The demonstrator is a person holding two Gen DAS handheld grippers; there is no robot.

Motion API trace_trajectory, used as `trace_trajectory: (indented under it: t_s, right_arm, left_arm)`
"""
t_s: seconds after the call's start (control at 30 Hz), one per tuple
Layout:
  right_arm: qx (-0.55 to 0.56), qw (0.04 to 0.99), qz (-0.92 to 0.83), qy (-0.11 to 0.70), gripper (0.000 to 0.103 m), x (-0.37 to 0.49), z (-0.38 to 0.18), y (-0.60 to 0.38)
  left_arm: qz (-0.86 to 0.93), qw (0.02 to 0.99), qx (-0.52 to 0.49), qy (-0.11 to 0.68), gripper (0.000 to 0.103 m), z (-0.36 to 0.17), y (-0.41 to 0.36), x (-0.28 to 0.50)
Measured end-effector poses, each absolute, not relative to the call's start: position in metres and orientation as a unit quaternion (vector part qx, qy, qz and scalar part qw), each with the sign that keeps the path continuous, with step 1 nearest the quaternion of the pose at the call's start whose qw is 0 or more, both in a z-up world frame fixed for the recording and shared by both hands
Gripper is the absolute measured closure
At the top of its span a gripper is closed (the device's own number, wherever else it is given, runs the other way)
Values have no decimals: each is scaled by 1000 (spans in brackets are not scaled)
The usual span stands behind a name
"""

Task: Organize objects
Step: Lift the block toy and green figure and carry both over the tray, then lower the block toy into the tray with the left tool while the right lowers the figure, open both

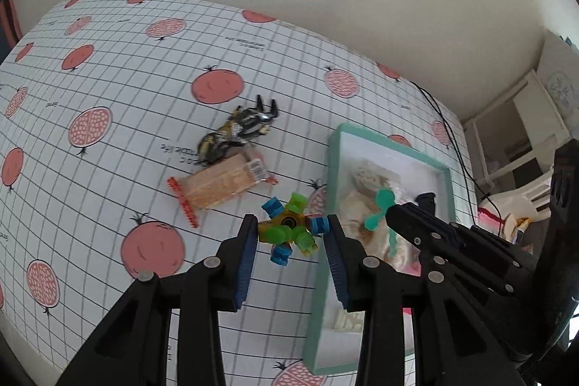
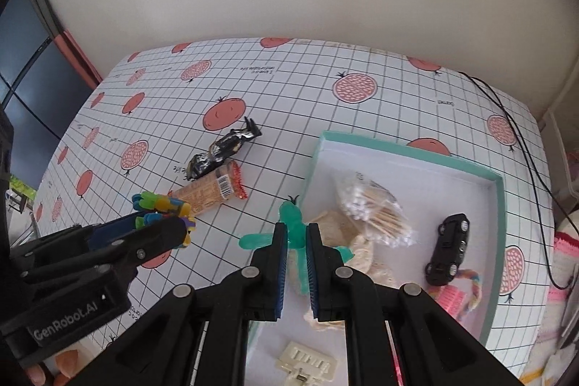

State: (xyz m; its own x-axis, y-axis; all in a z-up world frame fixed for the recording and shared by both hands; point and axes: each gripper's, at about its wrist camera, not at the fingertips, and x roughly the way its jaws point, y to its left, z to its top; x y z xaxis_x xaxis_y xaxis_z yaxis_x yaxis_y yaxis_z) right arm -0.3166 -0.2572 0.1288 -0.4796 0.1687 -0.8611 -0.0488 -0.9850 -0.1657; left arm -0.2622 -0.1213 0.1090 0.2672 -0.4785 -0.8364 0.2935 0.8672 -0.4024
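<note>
Green, blue and yellow hard-plastic spinner toy (image 1: 291,229), light, knobbly and best pinched across its arms, sits clamped in the left claw (image 1: 292,234) above the worktop (image 1: 108,89), while the right claw (image 2: 296,234) grips a thin teal plastic propeller (image 2: 291,223) over the teal-rimmed box (image 2: 497,241).

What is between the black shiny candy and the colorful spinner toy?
The orange snack packet lies between the black candy wrapper and the spinner toy, touching the wrapper; the left wrist view shows it best.
</note>
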Motion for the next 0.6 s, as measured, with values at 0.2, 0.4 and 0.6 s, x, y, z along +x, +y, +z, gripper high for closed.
trace_trajectory:
  t_s: [0.2,0.4,0.6]
  right_arm:
    - [-494,94,863,-41,92,-298,147,-218]
    - [-482,125,867,-27,92,-282,165,-185]
    - [-480,166,861,-10,92,-266,176,-149]
  left_arm:
    - [-279,781,-82,553,64,117,-169,-287]
    - [-304,766,-69,562,64,114,-210,-308]
    - [-324,754,-47,570,64,107,-243,-327]
